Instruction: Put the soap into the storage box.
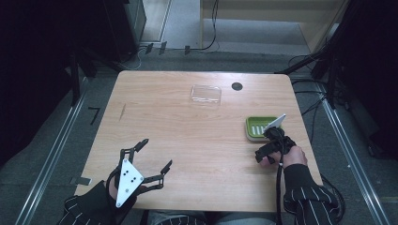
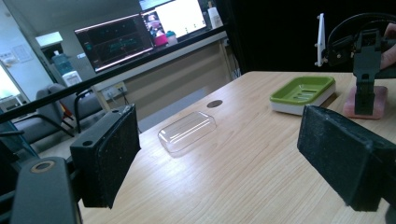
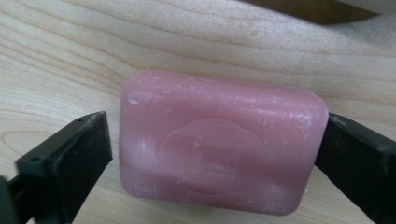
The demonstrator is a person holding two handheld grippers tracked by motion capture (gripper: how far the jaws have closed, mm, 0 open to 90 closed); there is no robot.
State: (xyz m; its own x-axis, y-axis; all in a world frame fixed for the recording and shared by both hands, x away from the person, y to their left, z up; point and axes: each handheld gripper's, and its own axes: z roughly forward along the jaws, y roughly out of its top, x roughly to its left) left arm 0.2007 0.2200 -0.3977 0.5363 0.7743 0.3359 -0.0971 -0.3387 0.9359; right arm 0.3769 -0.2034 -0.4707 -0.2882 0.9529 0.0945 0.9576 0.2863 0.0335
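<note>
Now the right hand, in a striped sleeve, reaches in from the lower right of the high view and holds the right tongs pointed down at the desk, just in front of the green soap dish. The left hand rests near the desk's front left edge with the left tongs held level and pointing across the desk, jaws spread wide with nothing between them.

The pink soap bar is a rounded rectangle with an oval stamped into its top face and pale scuffs along its edges. It lies flat on the bare wood at the right side of the desk, just beside the soap dish and outside it.

In the right gripper view the bar sits squarely between the two black jaws of the right tongs. The right-side pad meets the bar's end; the left-side pad stands a sliver off it, so the tongs bracket the bar without yet clamping it. A clear plastic lid lies well apart toward the far edge.
</note>
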